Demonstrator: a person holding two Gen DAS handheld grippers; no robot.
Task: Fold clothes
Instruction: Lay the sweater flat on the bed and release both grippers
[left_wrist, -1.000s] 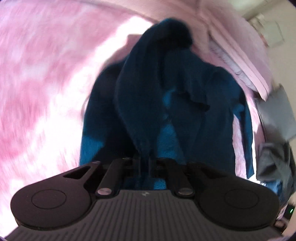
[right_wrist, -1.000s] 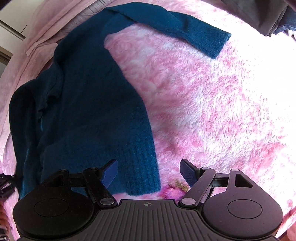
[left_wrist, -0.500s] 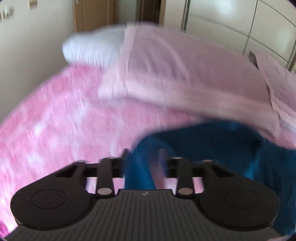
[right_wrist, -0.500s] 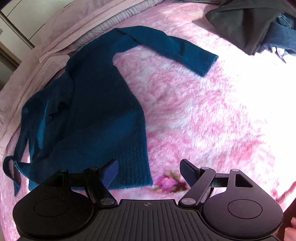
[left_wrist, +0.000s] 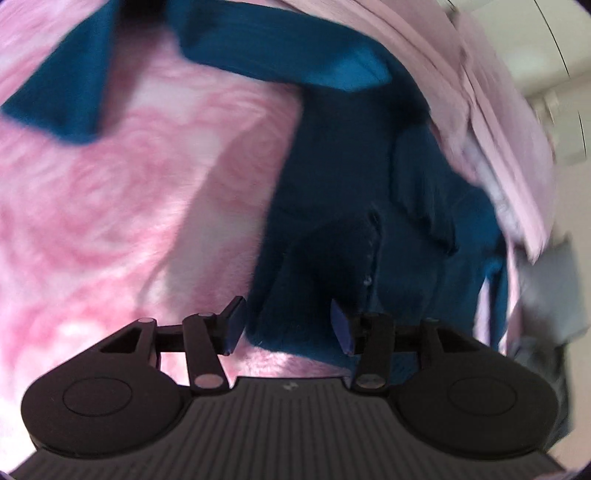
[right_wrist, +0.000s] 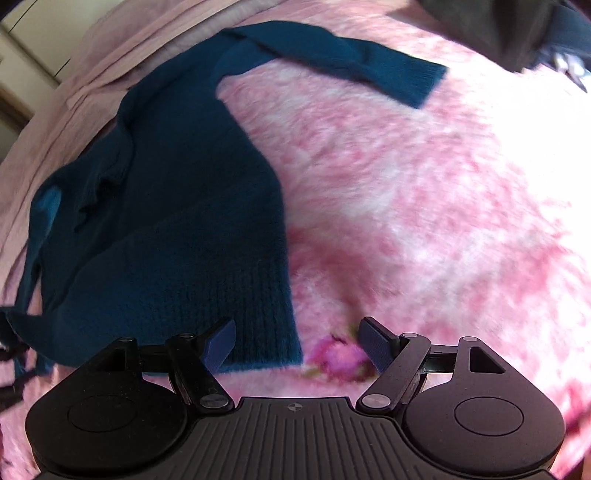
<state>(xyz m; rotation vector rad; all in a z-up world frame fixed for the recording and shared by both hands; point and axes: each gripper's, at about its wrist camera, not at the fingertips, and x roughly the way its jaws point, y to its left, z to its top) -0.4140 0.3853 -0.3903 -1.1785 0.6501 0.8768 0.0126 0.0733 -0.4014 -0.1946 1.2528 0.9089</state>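
The left tongs (left_wrist: 286, 326) stand partly spread with nothing pinched; their blue pads (left_wrist: 233, 321) hang above the near edge of a teal sweater (left_wrist: 343, 221), whose dark folds lie just beyond them. The right tongs (right_wrist: 297, 345) are spread wide and empty, poised over the ribbed hem (right_wrist: 258, 314) of the same sweater (right_wrist: 177, 206), with one pad over the knit and the other over bare blanket. The sweater lies spread on a fluffy pink blanket (right_wrist: 424, 206) covering the bed, one sleeve (right_wrist: 351, 62) stretched out away from the body. Beyond it lie pale pink bedding (left_wrist: 491, 122) and a dark heap of other clothes (right_wrist: 517, 33) at the far edge.
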